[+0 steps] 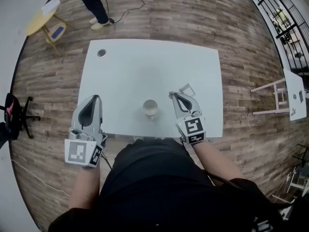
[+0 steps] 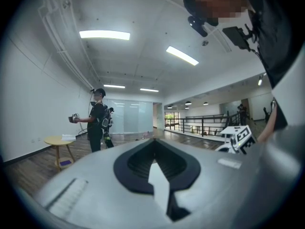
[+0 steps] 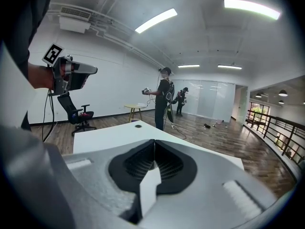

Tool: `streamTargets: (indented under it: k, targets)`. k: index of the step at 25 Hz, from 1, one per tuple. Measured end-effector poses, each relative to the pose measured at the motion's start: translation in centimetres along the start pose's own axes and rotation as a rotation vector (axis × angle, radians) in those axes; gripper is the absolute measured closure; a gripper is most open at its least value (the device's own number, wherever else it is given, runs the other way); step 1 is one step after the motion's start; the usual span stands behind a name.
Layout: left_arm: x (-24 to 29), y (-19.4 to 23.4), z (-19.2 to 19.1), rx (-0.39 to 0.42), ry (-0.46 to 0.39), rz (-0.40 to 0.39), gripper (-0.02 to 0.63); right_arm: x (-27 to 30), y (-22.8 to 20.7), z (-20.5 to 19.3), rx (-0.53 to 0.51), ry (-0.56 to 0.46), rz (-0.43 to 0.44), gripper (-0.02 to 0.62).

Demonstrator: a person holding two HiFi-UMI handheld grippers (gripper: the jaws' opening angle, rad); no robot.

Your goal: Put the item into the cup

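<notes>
Both hands held at the near edge of the white rectangular table (image 1: 145,66). Grey left gripper (image 1: 97,97) and grey right gripper (image 1: 171,95) seen closed, empty. Small pale round cup (image 1: 150,108) stands between them; flat grey square item (image 1: 187,89) lies just beyond the right tips
</notes>
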State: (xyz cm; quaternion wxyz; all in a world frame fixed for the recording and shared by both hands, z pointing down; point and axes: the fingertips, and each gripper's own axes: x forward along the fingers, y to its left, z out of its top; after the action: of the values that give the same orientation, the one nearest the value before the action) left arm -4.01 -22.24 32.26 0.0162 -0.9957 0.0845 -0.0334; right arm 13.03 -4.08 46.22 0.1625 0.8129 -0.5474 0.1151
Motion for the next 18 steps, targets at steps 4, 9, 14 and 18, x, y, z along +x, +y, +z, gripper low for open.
streamTargets:
  k: [4, 9, 14, 18]
  targets:
    - [-0.7, 1.1, 0.0, 0.002, 0.007, 0.035, 0.607, 1.0, 0.9, 0.5, -0.01, -0.003, 0.036, 0.592]
    - [-0.9, 1.9, -0.3, -0.002, 0.019, 0.05, 0.607, 1.6, 1.7, 1.3, -0.019, -0.009, 0.068, 0.592]
    - [0.2, 2.2, 0.2, 0.006, 0.01, 0.037, 0.607, 1.9, 1.9, 1.1, -0.013, -0.003, 0.073, 0.592]
    - [0.3, 2.4, 0.2, 0.016, 0.009, 0.02, 0.606, 2.0, 2.8, 0.7, -0.008, 0.006, 0.076, 0.592]
